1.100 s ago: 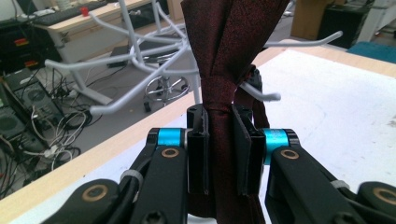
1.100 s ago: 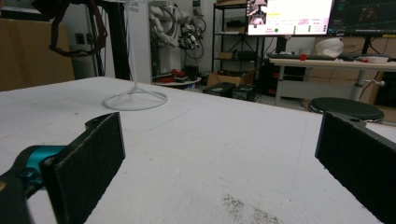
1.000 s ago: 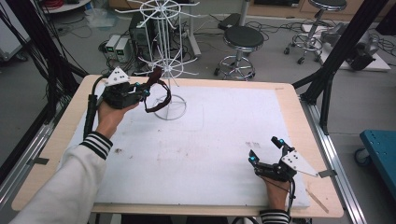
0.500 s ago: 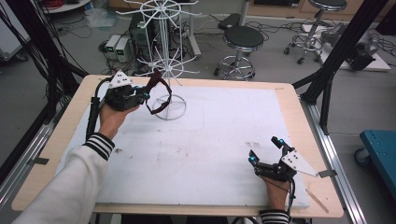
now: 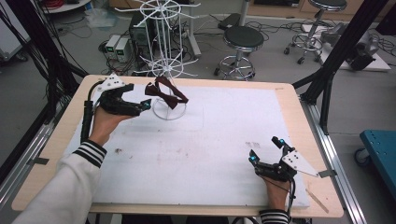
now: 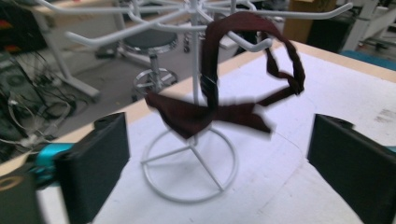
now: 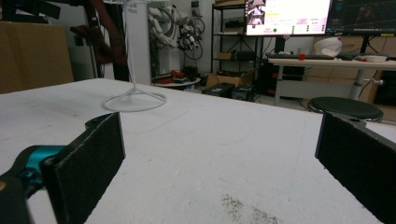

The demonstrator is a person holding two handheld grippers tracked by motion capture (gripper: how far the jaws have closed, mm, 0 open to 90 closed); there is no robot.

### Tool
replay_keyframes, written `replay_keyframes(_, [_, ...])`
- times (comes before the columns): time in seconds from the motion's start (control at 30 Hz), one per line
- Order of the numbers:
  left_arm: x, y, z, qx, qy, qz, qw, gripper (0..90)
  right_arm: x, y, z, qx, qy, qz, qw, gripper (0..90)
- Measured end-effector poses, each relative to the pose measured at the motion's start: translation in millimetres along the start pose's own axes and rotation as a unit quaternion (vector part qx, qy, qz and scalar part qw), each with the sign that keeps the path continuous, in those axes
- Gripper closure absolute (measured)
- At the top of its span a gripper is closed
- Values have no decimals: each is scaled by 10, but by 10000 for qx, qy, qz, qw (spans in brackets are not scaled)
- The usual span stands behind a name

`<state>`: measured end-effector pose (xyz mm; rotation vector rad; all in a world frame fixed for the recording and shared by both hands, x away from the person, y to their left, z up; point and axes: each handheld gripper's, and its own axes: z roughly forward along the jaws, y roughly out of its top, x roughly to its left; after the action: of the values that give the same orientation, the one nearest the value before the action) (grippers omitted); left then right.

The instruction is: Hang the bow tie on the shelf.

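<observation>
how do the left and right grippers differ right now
The left gripper is raised near the white rack, facing the dark red bow tie hung there; the right gripper sits low at the table's near edge, facing bare white mat. Both are open and empty.

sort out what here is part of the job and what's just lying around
In the job:
- dark red bow tie, hanging on the rack
- white wire rack
- left claw, open, close to the tie
- white mat

Just lying about:
- right claw, open, resting low on the mat
- black stool
- floor cables
</observation>
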<state>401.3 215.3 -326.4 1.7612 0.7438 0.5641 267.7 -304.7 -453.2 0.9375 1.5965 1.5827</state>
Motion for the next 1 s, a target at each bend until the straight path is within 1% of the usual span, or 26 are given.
replay_keyframes(0.03, [3, -9, -28, -44, -54, -5, 10000, 17, 2, 0, -2, 9, -10, 21, 10000, 7])
replay_keyframes(0.1, [3, -29, -89, -194, -196, 44, 9996, 17, 1, 0, 0, 2, -7, -1, 10000, 7])
replay_keyframes(0.17, [-4, -48, -156, -279, -329, 118, 9990, 17, 2, 0, 0, 7, -7, -17, 10000, 7])
replay_keyframes(0.3, [-22, -132, -300, -400, -479, 287, 9976, 17, 1, 0, 0, -2, 11, -2, 10000, 7])
replay_keyframes(0.33, [-22, -162, -341, -435, -494, 312, 9973, 17, 0, 0, -1, 13, 13, -30, 10000, 7])
replay_keyframes(0.43, [-7, -276, -475, -526, -552, 422, 9962, 17, 0, 0, 0, 3, 21, -2, 10000, 7])
replay_keyframes(0.5, [12, -369, -569, -633, -572, 511, 9950, 17, 0, 1, 0, 2, 18, -5, 10000, 8])
replay_keyframes(0.53, [21, -420, -613, -697, -575, 500, 9947, 17, 0, 1, 0, 15, 10, -34, 10000, 7])
replay_keyframes(0.6, [48, -529, -694, -725, -548, 479, 9947, 17, 1, 1, 1, 8, 11, -34, 10000, 8])
replay_keyframes(0.67, [71, -656, -772, -803, -486, 506, 9943, 17, 0, 0, 1, 9, 9, -30, 10000, 8])
replay_keyframes(0.73, [92, -786, -836, -796, -450, 422, 9949, 17, 2, 0, 1, 3, -7, -35, 10000, 8])
replay_keyframes(0.8, [105, -914, -897, -804, -367, 372, 9954, 17, 3, 0, 2, 6, -13, -43, 10000, 7])
replay_keyframes(0.93, [108, -1153, -993, -946, -247, 256, 9949, 17, 3, 0, 2, 5, -19, -39, 10000, 8])
replay_keyframes(0.97, [108, -1205, -1006, -928, -240, 212, 9952, 17, 4, 0, 4, 2, -26, -37, 10000, 7])
replay_keyframes(1.0, [103, -1263, -1019, -983, -199, 180, 9948, 17, 5, 1, 3, 6, -28, -32, 10000, 8])
